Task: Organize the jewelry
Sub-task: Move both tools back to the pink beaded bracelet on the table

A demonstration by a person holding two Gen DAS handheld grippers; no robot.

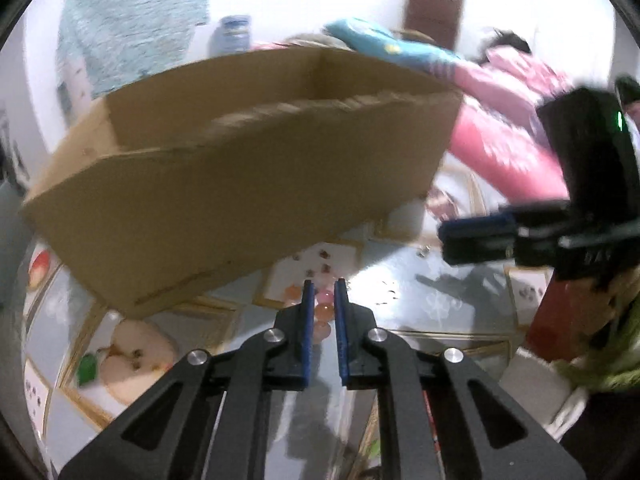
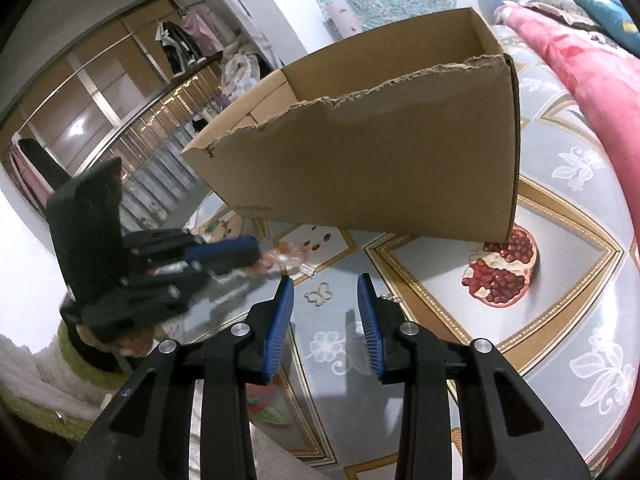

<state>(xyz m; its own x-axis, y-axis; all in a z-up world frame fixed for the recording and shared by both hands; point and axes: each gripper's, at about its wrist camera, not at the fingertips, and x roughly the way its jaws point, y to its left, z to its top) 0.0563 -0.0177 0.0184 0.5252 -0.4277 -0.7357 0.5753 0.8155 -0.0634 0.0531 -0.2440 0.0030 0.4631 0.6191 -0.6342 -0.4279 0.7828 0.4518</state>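
Observation:
An open cardboard box [image 1: 224,184] with a torn near rim stands on the patterned table; it also shows in the right wrist view [image 2: 380,168]. My left gripper [image 1: 323,286] is shut on a pink and orange bead bracelet [image 1: 323,312], held just above the table in front of the box. In the right wrist view the left gripper [image 2: 256,256] shows at the left with the beads [image 2: 286,258] at its tip. My right gripper [image 2: 325,284] is open and empty above the table; a pale butterfly-shaped piece [image 2: 319,293] lies between its fingertips. It shows blurred in the left wrist view [image 1: 448,236].
The tablecloth [image 2: 560,280] has fruit prints, among them a pomegranate [image 2: 502,270]. Small loose pieces [image 1: 422,251] lie on the table near the box. A pink blanket [image 2: 600,80] lies beyond the table at the right. A wicker basket rim [image 2: 52,408] sits at the lower left.

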